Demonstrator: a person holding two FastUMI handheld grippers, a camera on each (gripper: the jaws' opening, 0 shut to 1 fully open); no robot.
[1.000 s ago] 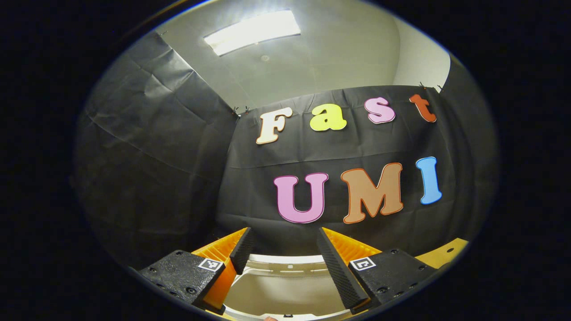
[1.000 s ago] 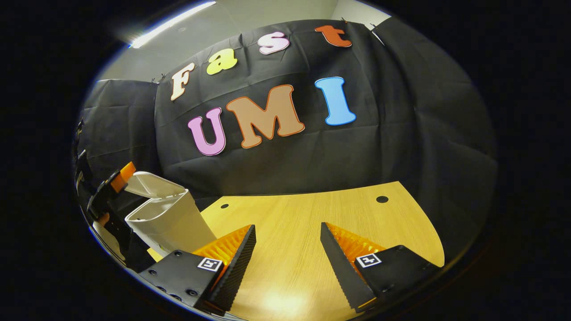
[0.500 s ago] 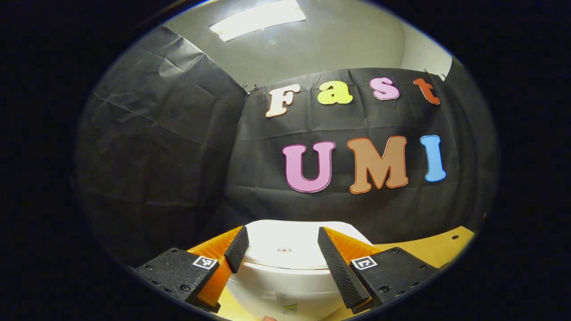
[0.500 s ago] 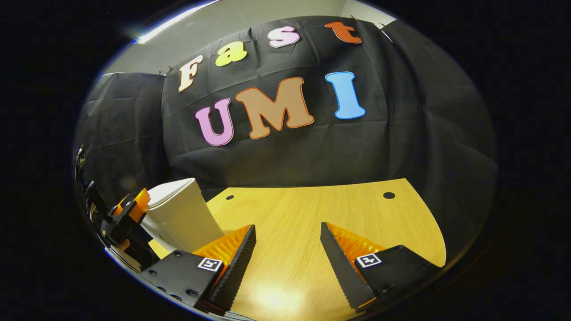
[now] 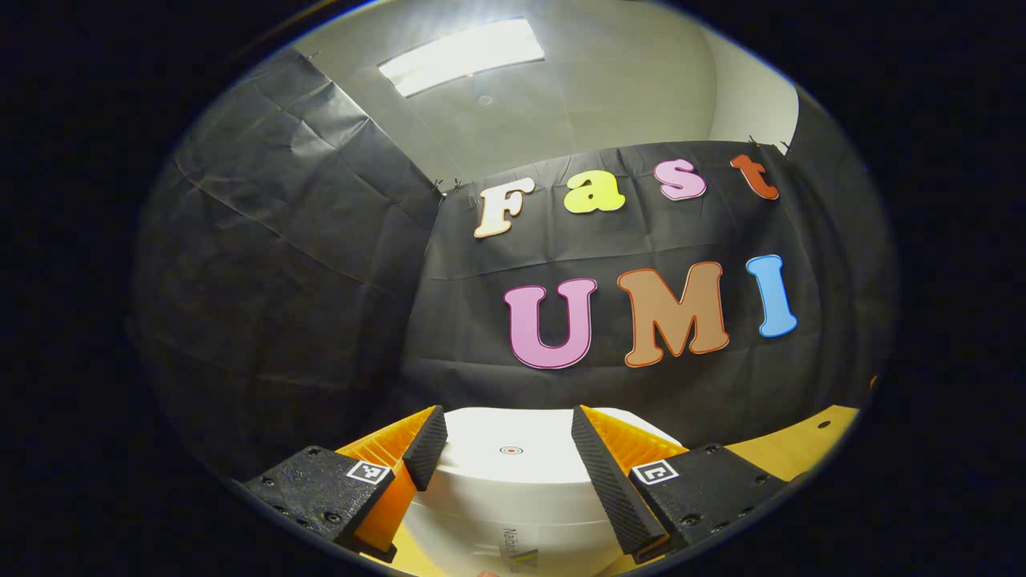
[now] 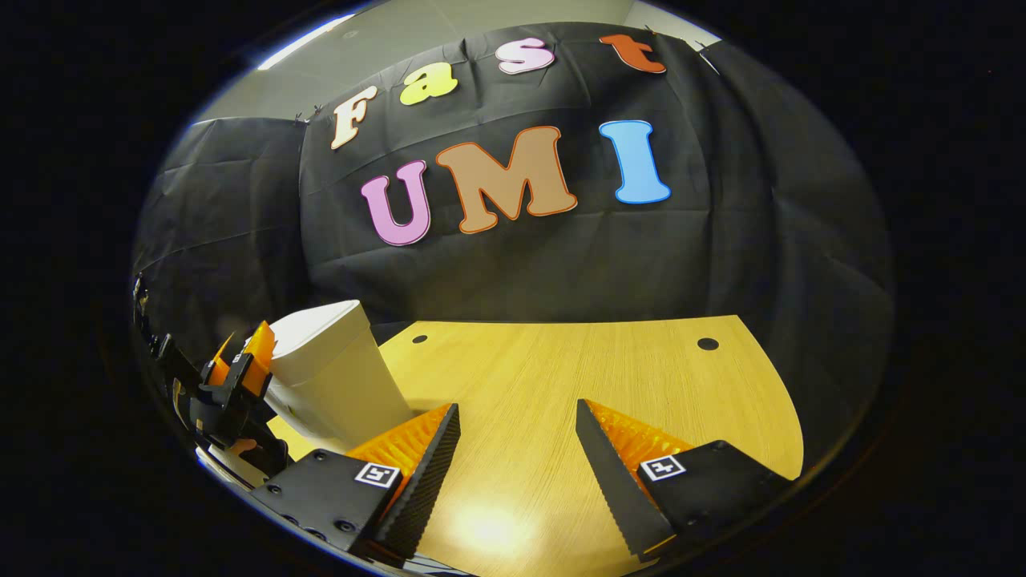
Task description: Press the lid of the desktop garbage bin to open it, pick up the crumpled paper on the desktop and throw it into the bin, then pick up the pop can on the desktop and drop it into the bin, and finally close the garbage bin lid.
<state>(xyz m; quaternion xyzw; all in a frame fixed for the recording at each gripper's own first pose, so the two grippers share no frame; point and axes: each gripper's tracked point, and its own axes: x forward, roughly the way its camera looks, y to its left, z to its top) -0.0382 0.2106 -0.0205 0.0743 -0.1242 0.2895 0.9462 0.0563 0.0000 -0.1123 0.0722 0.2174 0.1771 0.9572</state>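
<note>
Here, line by line:

Bin: the garbage bin [image 5: 513, 513] is smooth, matte white plastic with rounded corners, at the bottom centre of the left gripper view; in the right gripper view it stands at the lower left, tapering toward its base.

Lid: the lid [image 5: 513, 453] lies flat and shut on the bin, a pale rounded slab with a small red dot at its middle.

Left gripper: the left gripper [image 5: 503, 449] has its fingers spread apart, one on each side of the lid, and whether they touch it cannot be told; the fingers are wedge-shaped with ridged inner faces.

Right gripper: the right gripper [image 6: 517, 449] is held wide, nothing between its ribbed wedge fingers, over bare table at the bottom centre of its view.

Table: the table [image 6: 577, 385] is light wood-grain with a curved far edge, two small dark round holes near that edge, and a glossy glare spot at the bottom.

Ceiling: a long rectangular light panel [image 5: 461, 56] glows at the upper left of the left gripper view.
</note>
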